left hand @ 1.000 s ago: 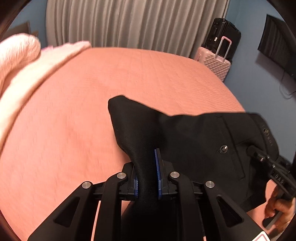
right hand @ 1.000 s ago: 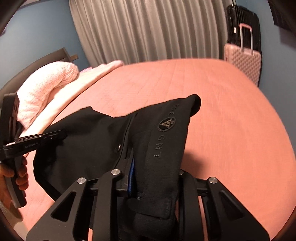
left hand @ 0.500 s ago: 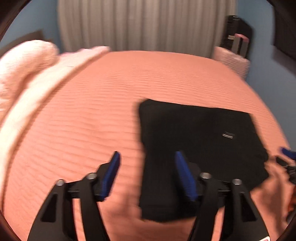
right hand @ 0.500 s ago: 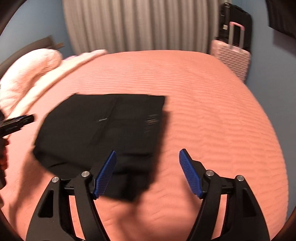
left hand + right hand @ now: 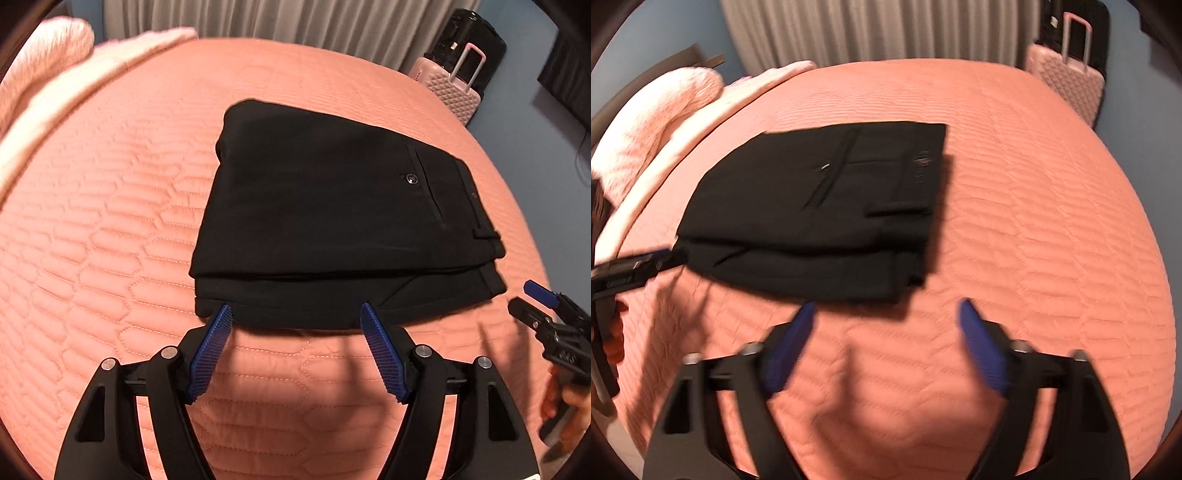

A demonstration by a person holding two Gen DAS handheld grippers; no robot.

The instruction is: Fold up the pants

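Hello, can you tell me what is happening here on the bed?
A person is folding black trousers on a salmon quilted bedspread, with a two-finger gripper in each hand. The trousers lie folded into a flat rectangle, back pocket button up. The left gripper and right gripper have just been opening; both now stand open at the near edge of the trousers, with nothing between the blue pads. The fold looks finished.
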